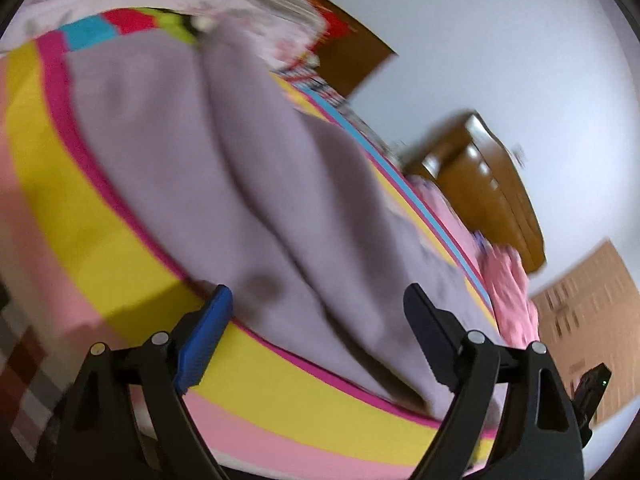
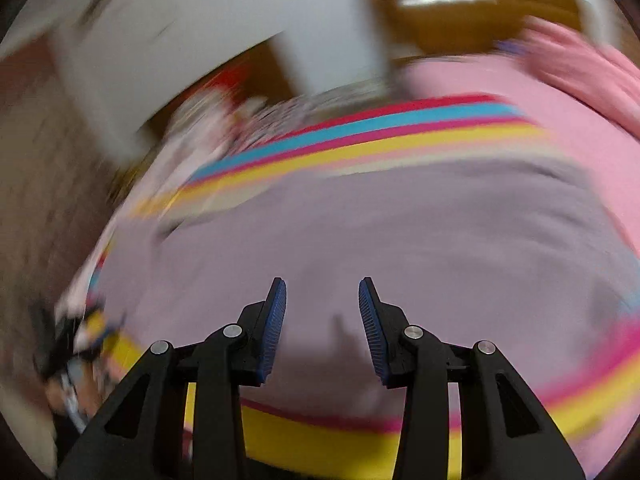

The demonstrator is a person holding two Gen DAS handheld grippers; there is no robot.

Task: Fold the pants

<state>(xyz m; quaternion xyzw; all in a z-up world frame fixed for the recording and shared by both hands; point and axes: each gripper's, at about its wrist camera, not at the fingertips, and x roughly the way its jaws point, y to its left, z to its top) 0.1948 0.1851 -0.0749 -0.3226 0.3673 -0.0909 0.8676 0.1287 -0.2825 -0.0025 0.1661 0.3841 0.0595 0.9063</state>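
Pale lilac pants [image 1: 224, 160] lie spread with long creases on a bed with a striped pink, yellow and magenta cover [image 1: 80, 216]. My left gripper [image 1: 316, 300] is open wide and empty, its fingers just above the pants' near edge. In the right wrist view the same pants [image 2: 360, 232] fill the middle of the blurred frame. My right gripper [image 2: 322, 292] is open and empty, hovering over the pants near their front edge. Neither gripper holds cloth.
A wooden nightstand [image 1: 488, 184] stands beyond the bed by a white wall. A pink cloth [image 1: 512, 292] lies at the bed's far right. Patterned bedding [image 1: 280, 28] is piled at the far end. A dark cluttered object [image 2: 76, 344] sits at the left.
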